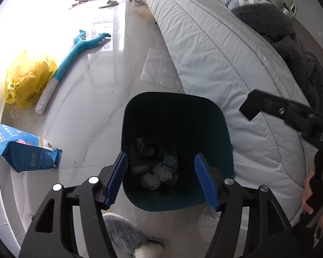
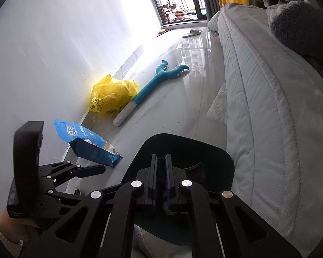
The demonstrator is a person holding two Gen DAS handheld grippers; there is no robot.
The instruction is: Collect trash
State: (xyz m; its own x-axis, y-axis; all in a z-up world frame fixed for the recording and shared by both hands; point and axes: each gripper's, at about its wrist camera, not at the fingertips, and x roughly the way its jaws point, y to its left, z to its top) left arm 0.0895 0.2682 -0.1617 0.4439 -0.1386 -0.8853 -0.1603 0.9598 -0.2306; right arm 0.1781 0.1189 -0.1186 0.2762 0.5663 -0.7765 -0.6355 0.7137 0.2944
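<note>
On the floor beside the bed point(image 1: 215, 49) stands the bin point(image 1: 176, 150), crumpled wads already at its bottom. The left claw point(image 1: 161, 180) hangs wide open and empty over its mouth; the right claw point(image 2: 160, 182) is nearly closed, holding nothing I can see. Bubble wrap point(image 1: 159, 71), a yellow bag point(image 1: 28, 81) and a blue packet point(image 1: 25, 148) likely remain to collect.

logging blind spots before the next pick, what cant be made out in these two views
- Left wrist view: items deep in the bin are in shadow, only pale lumps show.
- Right wrist view: whether the right gripper pinches anything; its nearly closed fingers hide the gap.
- Right wrist view: the bubble wrap is partly hidden by the bed.
</note>
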